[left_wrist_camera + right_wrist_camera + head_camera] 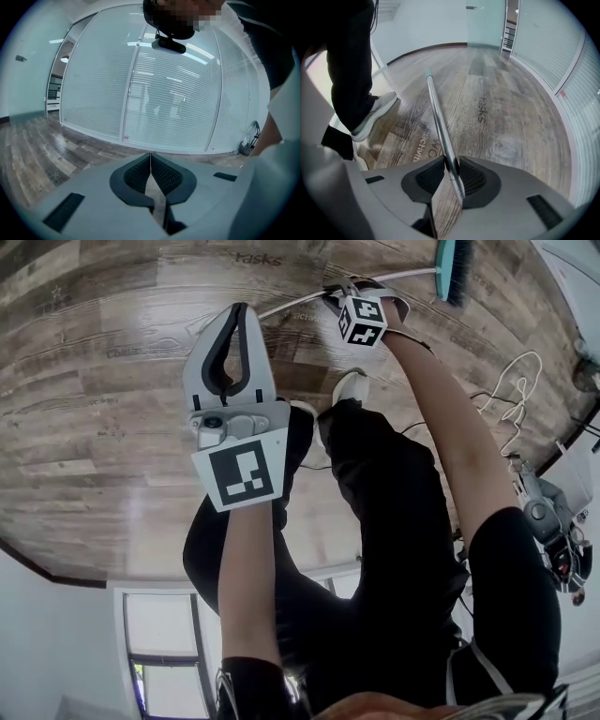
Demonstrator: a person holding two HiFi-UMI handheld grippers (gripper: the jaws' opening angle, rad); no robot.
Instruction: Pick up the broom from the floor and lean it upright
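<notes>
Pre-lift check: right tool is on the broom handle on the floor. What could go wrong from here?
1. The right tool holds the broom handle only at its tips, so the long handle may pivot or slip on lifting.
2. The shoe stands close beside the handle; a swing could hit it.

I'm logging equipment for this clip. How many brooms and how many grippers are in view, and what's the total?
Broom: 1
Grippers: 2 (left gripper, right gripper)
Total: 3
</notes>
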